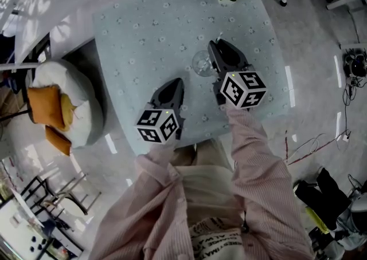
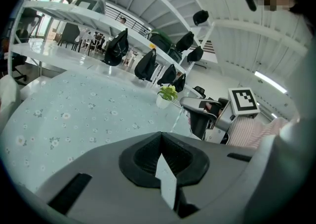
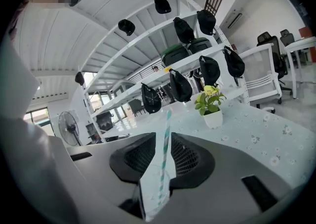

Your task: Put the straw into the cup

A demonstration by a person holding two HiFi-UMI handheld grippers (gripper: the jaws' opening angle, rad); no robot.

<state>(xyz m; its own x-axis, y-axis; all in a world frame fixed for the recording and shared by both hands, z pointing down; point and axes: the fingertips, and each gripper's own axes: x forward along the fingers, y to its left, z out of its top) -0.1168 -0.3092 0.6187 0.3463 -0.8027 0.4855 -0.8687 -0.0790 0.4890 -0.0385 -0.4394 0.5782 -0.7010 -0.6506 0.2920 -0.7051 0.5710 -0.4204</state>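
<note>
Pale blue flower-print cloth covers the desk [image 1: 143, 30]. On the right gripper [image 3: 167, 135] the fingers stand apart on either side of the teal-and-white striped paper straw [image 3: 165, 161] without pressing it. The straw stands upright in the clear glass cup [image 1: 200, 63]. The left gripper [image 2: 161, 136] has its fingers together and empty, apart from the cup.

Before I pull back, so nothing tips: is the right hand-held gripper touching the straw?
Cannot tell. Right gripper view: the straw stands between the hand-held gripper's parted jaws, clear of one jaw, close to the other.
</note>
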